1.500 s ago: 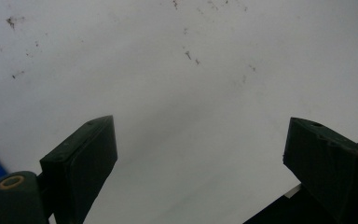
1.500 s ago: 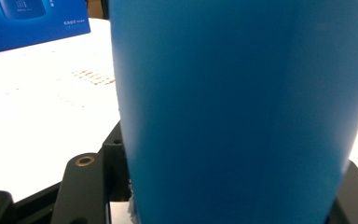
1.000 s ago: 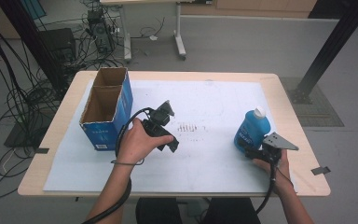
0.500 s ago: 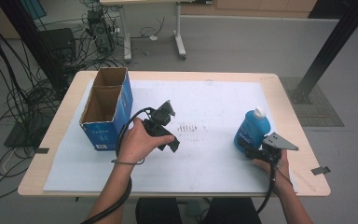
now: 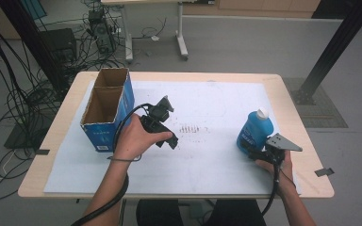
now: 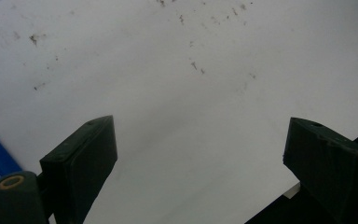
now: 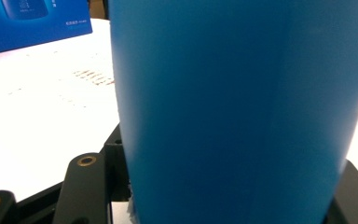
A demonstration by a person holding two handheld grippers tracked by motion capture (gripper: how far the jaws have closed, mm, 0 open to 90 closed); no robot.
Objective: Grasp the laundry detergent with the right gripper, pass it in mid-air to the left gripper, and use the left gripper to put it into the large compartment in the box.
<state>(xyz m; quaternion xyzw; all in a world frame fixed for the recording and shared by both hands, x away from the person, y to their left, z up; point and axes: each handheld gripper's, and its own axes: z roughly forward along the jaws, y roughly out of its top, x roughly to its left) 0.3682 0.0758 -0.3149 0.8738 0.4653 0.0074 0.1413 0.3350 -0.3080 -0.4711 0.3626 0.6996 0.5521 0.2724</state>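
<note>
A blue bottle (image 5: pixel 254 132) with a white cap stands upright at the right of the white sheet (image 5: pixel 207 165). My right gripper (image 5: pixel 259 153) is shut on the bottle's lower body from the near side. In the right gripper view the blue bottle (image 7: pixel 237 112) sits close between the jaws. My left gripper (image 5: pixel 169 140) hangs over the middle of the sheet in a hand, tilted down to the right. Its jaws stand open with nothing between them, and the left gripper (image 6: pixel 200 128) looks down on bare white sheet (image 6: pixel 177 93).
An open-topped blue cardboard box (image 5: pixel 106 113) stands at the left of the wooden table (image 5: pixel 301 117); the same box (image 7: pixel 37 21) is far off in the right gripper view. Small brown marks (image 5: pixel 188 128) dot the sheet's middle. Cables and table legs lie on the floor behind.
</note>
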